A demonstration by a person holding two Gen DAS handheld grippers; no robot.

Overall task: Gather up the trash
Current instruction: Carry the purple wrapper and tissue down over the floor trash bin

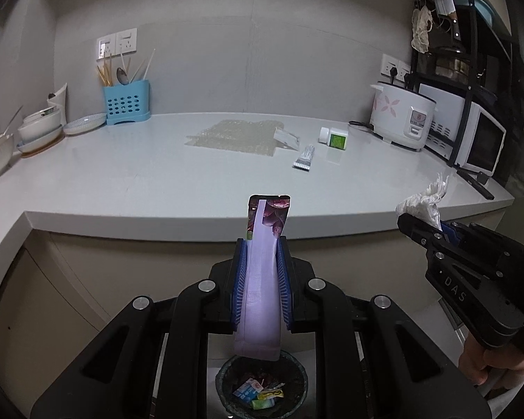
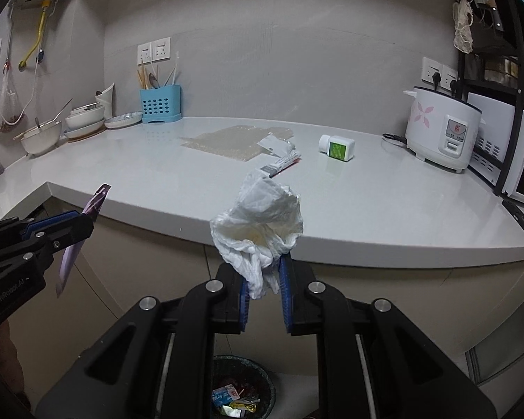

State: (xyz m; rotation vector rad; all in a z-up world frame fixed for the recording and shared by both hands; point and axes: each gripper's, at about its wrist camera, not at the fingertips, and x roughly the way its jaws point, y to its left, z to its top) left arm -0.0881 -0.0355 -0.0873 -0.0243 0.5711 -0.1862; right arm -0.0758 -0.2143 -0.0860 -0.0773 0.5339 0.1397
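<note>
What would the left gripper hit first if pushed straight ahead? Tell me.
Probably the front edge of the counter. The left gripper, shut on a purple wrapper, points at that edge, though depth is unclear; aimed slightly higher, it would clear.

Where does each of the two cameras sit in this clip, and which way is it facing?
Left wrist: on the left gripper, facing the countertop; own fingers clamp a purple snack wrapper; right gripper at right edge.
Right wrist: on the right gripper, facing the same counter; own fingers pinch a crumpled white tissue; left gripper at left.
Shared: rice cooker, blue utensil holder, trash bin below.
</note>
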